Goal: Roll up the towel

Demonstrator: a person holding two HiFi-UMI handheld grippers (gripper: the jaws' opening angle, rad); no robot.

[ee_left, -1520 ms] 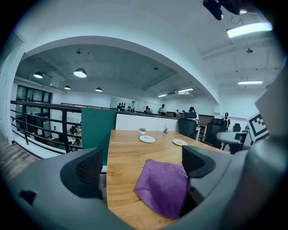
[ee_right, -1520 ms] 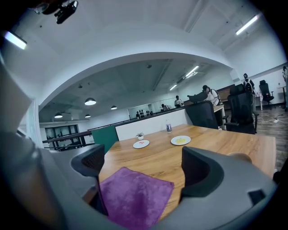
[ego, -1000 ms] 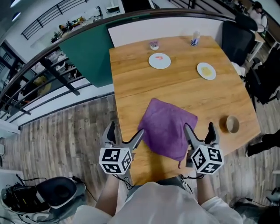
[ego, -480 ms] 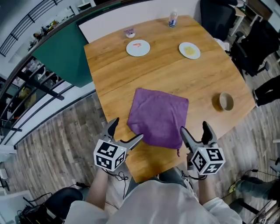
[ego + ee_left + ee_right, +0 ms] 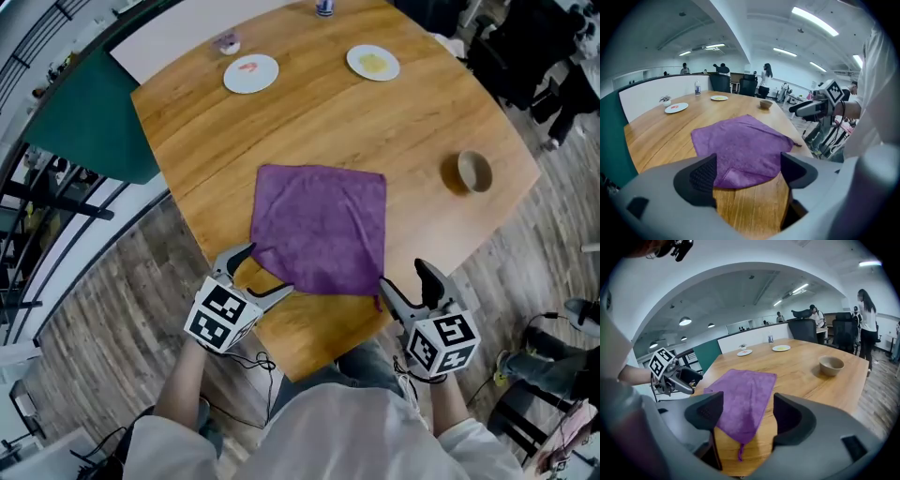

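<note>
I hold the left gripper (image 5: pixel 269 270) and right gripper (image 5: pixel 403 278) at the 2 near corners of the towel (image 5: pixel 322 228), flat on the counter (image 5: pixel 309 122), fingers just closing but apart, each pair framing an unpinched corner, for an even roll.

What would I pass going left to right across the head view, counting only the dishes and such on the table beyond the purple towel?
white plate with a red spot → bottle → plate with something yellow → bowl
</note>
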